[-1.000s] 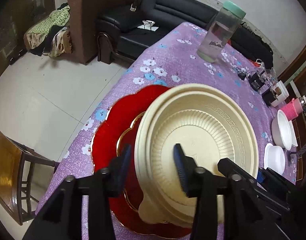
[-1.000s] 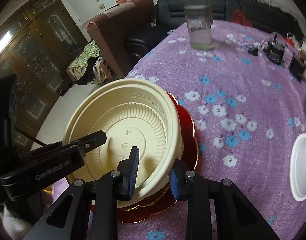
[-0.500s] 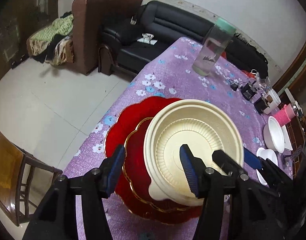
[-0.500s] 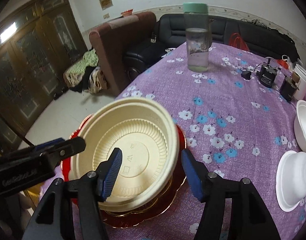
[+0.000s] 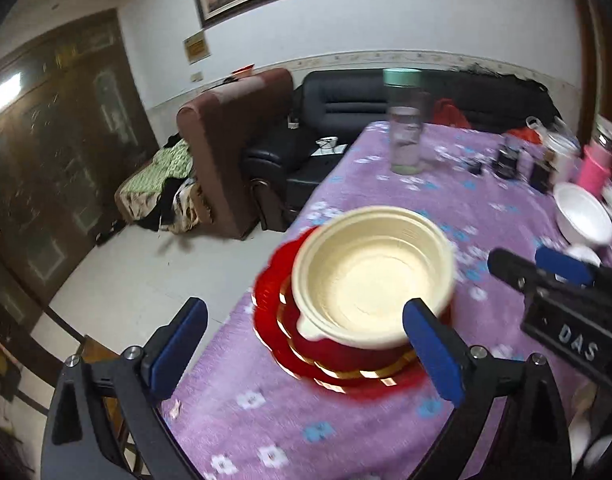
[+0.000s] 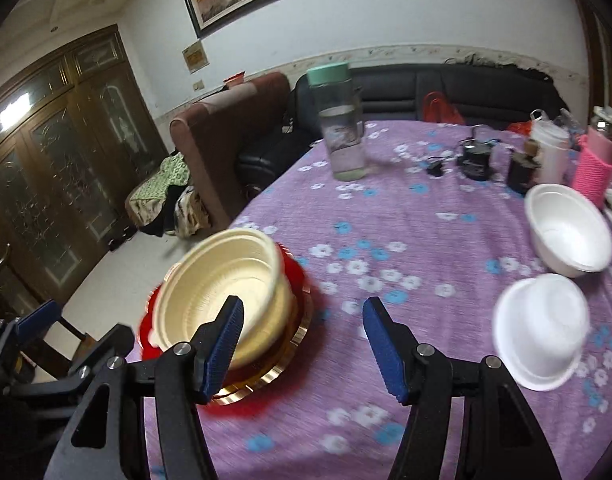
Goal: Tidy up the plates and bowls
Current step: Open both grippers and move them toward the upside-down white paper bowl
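Two views show the same stack near the edge of the surface (image 5: 346, 432), which wears a purple flowered cloth.

From the left wrist, the cream bowl (image 5: 372, 280) sits upright on the red plates (image 5: 346, 360), a gold-rimmed one lying on a larger scalloped one. The left gripper (image 5: 306, 354) has just been opening its jaws; they stand wide with nothing pressed between them, the bowl lying beyond and free of the pads. The right gripper (image 5: 562, 266) reaches in from the right edge. A white bowl (image 5: 584, 218) and a bottle (image 5: 404, 120) with a green lid stand farther back.

From the right wrist, the cream bowl (image 6: 222, 284) rests on the red plates (image 6: 294, 320) to the left. The right gripper (image 6: 302, 350) has its jaws apart and empty over bare cloth, just beside the stack. One white bowl (image 6: 566, 232) stands upright at right; another white bowl (image 6: 540, 332) lies upside down nearer.
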